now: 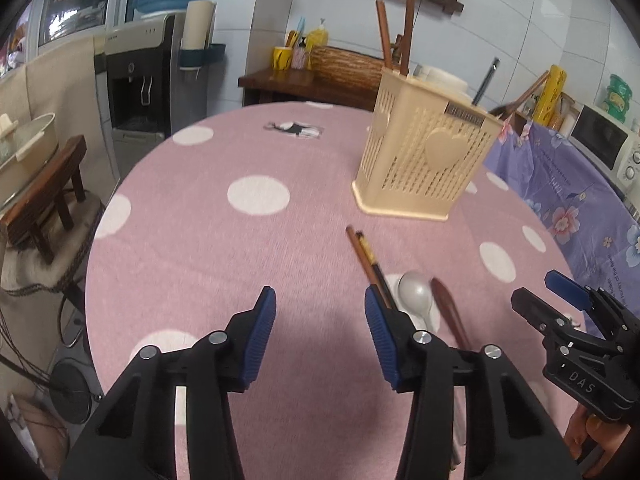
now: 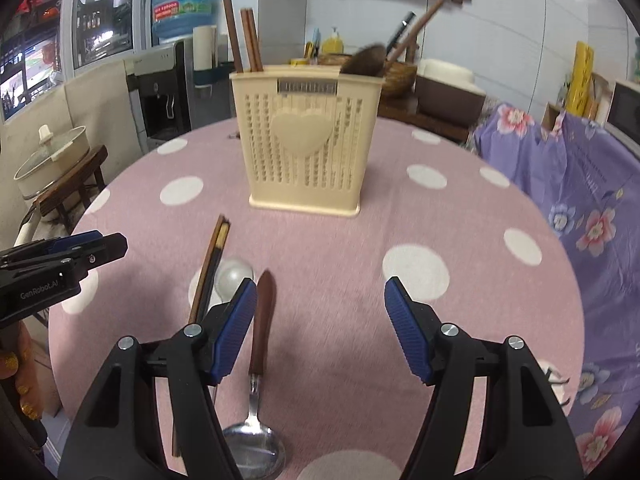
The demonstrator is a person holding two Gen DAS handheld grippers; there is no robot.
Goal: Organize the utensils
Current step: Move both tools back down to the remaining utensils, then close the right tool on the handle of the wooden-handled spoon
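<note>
Both grippers (left (image 1: 320,336), right (image 2: 320,326)) hover with fingers spread over chopsticks (image 2: 212,264), spoon (image 2: 234,274) and ladle (image 2: 262,328) near the desk's (image 2: 420,224) front edge.

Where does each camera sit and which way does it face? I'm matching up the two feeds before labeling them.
Left wrist: rides the left tongs, facing across the pink dotted table with the cream utensil basket ahead to the right; its own blue pads show, plus the right tongs at the right edge.
Right wrist: rides the right tongs, facing the basket head-on; the left tongs show at the left edge.
Both share the basket, chopsticks, white spoon and wood-handled ladle.
</note>
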